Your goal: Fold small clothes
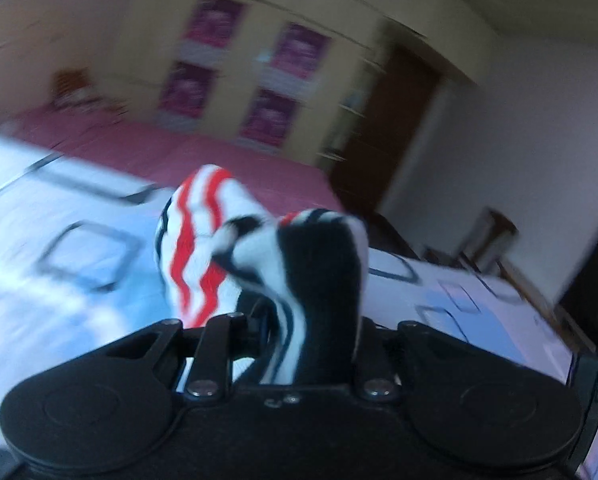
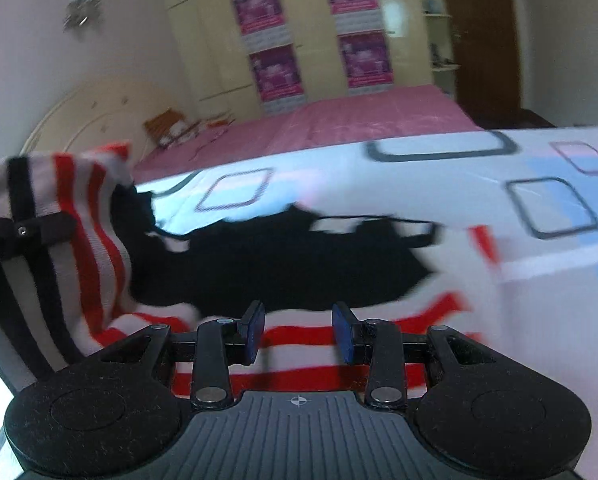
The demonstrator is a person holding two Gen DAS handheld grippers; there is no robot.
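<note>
Stripes bunch up in the left gripper (image 1: pixel 299 280), clamped on the striped garment (image 1: pixel 203 240) above the patterned sheet (image 1: pixel 39 320). Only the right wrist view shows the rest spread flat, right gripper (image 2: pixel 299 334) parted, nothing between its blue pads (image 2: pixel 255 332).

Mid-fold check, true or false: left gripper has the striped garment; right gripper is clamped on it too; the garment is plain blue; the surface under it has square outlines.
1. The left gripper holds the striped garment. True: fabric is bunched between its jaws.
2. The right gripper clamps it too. False: its pads stand apart above the fabric.
3. The garment is plain blue. False: red, white and black stripes.
4. The sheet shows square outlines. True.
</note>
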